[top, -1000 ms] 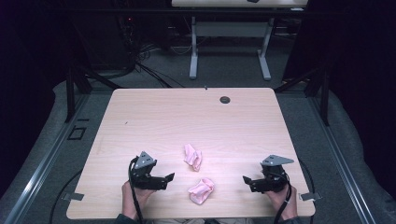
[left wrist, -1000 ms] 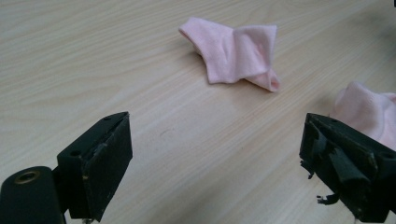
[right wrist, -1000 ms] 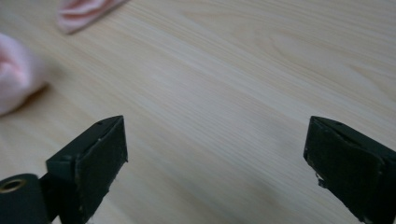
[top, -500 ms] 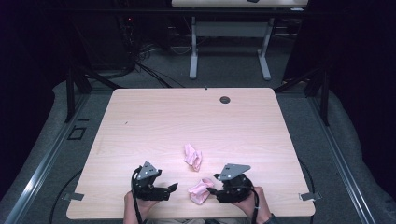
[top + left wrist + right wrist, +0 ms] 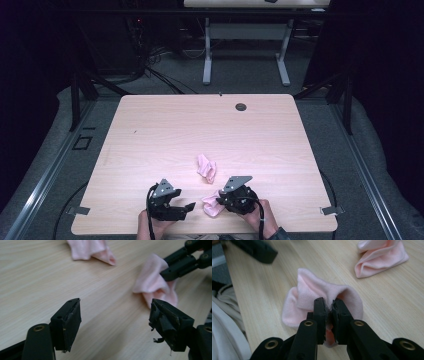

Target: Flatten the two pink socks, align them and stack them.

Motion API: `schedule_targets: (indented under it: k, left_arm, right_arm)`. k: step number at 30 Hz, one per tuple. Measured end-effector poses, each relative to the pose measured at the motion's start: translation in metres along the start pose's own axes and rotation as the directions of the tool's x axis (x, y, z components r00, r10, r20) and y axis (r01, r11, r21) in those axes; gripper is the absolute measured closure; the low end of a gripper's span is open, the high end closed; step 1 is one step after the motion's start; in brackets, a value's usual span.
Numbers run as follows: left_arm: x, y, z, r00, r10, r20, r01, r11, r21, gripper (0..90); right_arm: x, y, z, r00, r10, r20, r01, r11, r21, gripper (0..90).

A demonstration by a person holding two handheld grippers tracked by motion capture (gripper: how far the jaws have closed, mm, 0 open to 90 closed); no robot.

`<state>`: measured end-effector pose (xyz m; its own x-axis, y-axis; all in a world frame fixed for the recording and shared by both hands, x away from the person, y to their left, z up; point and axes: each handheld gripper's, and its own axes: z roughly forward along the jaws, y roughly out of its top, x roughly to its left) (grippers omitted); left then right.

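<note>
Right gripper is clamped on the near pink sock; its jaws have just been closing, and in the right gripper view the two black jaws are pinched together on a bunched fold of the near pink sock, fabric bulging up over and around the tips. That sock sits on the wooden table near its front edge, roughly mid-width, crumpled, with its lower part resting on the wood. Left gripper is just to the sock's left, also near the front edge, tips pointing toward the sock. Its jaws stand well apart and have just been closing in a bit; in the left gripper view there's bare wood between them, nothing gripped. Same view: the near pink sock lies beyond the jaw on that view's right, close to it but I can't tell if it touches, and the right gripper bites into the sock from that view's upper right. Second pink sock lies crumpled on the table just beyond the held one, toward table centre, apart from it and free of both grippers. Small dark grommet hole sits near the table's far edge, well away from both socks. Hands enter from the table's front edge.
</note>
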<state>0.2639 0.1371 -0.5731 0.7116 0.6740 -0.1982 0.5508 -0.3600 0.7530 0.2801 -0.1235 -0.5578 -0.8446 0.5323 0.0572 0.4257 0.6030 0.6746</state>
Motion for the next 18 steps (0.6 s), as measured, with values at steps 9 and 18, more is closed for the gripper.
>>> schedule_targets:
  k: [9,18]
  left_arm:
    - [-0.020,0.011,0.024,0.9943,0.042,0.098,-0.045,0.9986,0.028,40.2]
    - [-0.032,0.019,0.042,0.9925,0.097,0.074,-0.105,0.9883,0.111,77.9]
  right_arm:
    - [-0.008,-0.003,-0.012,0.9945,0.102,-0.024,-0.104,0.991,-0.079,82.3]
    - [-0.012,-0.009,-0.024,0.9894,0.141,-0.035,-0.144,0.979,-0.141,82.2]
